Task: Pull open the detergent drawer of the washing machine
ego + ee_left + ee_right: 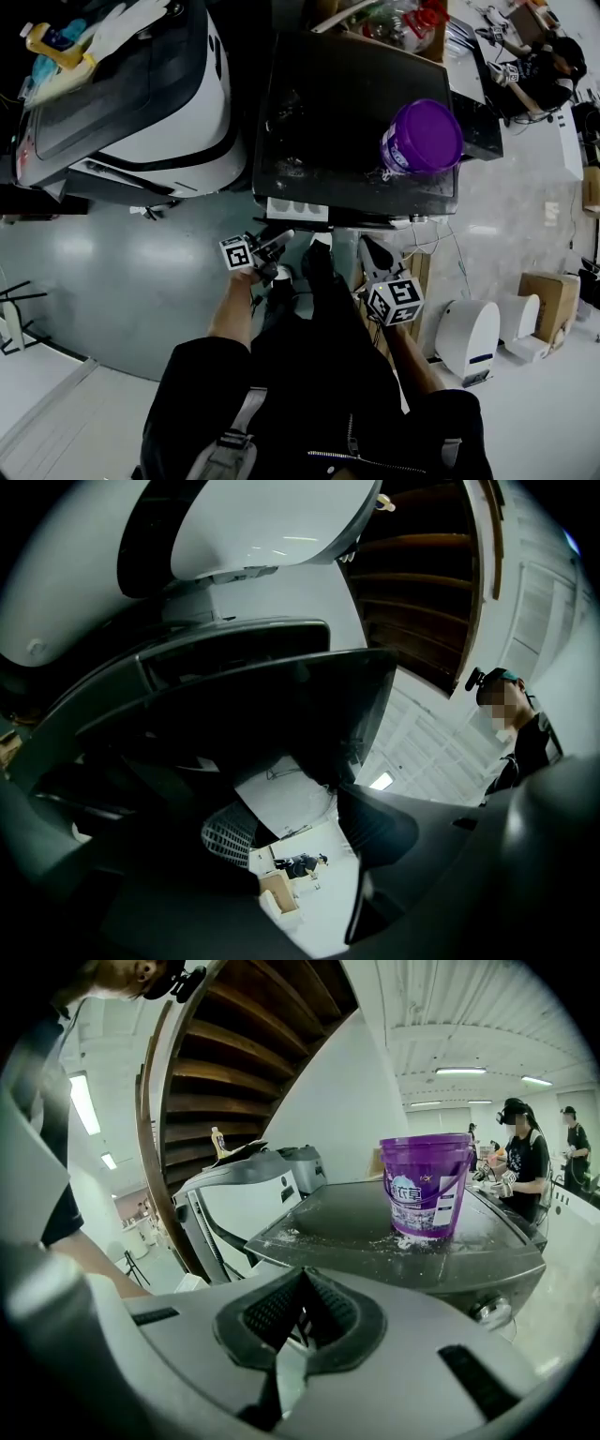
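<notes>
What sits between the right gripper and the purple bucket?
Only the washing machine's dark top, dusted with white powder, lies between the right gripper and the purple bucket. The right gripper view shows it.

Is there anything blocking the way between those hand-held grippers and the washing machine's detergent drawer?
Nothing visible does. The detergent drawer juts from the front edge of the washing machine; the left gripper is just short of it, only open air between. The purple bucket stands farther back on top, clear of the path.
</notes>
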A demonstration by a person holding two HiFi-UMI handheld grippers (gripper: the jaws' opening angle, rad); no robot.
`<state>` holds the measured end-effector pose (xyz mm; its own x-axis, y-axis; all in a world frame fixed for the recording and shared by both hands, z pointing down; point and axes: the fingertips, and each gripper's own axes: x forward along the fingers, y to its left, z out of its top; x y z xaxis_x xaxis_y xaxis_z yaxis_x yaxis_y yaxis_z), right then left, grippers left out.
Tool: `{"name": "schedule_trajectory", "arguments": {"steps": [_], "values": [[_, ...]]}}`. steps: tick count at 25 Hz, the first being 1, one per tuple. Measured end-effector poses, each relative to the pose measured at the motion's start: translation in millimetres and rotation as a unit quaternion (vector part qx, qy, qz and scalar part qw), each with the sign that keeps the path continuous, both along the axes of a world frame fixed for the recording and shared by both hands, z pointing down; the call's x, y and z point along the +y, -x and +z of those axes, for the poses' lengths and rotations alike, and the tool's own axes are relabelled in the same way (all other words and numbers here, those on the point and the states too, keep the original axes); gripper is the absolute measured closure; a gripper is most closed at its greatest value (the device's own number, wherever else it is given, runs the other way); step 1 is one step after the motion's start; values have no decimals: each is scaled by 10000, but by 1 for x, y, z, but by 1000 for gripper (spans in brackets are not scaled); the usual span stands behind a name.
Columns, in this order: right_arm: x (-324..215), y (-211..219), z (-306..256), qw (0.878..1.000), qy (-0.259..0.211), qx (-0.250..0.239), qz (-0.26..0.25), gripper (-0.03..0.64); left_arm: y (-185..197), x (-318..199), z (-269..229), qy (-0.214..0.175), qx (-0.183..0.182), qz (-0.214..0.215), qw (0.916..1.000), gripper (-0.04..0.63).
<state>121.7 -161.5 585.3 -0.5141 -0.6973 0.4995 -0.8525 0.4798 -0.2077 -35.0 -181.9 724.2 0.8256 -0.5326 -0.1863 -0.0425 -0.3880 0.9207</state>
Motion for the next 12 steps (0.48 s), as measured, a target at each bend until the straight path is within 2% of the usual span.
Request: {"name": "schedule_trajectory", "arguments": {"steps": [7,12], "values": [[31,17,5,9999,19,-96,142,611,-2,44,1,47,-59,211,9997,333],[46,22,5,9999,9,-118,82,611,-4,60,1,78,-132,153,9998,334]]}}
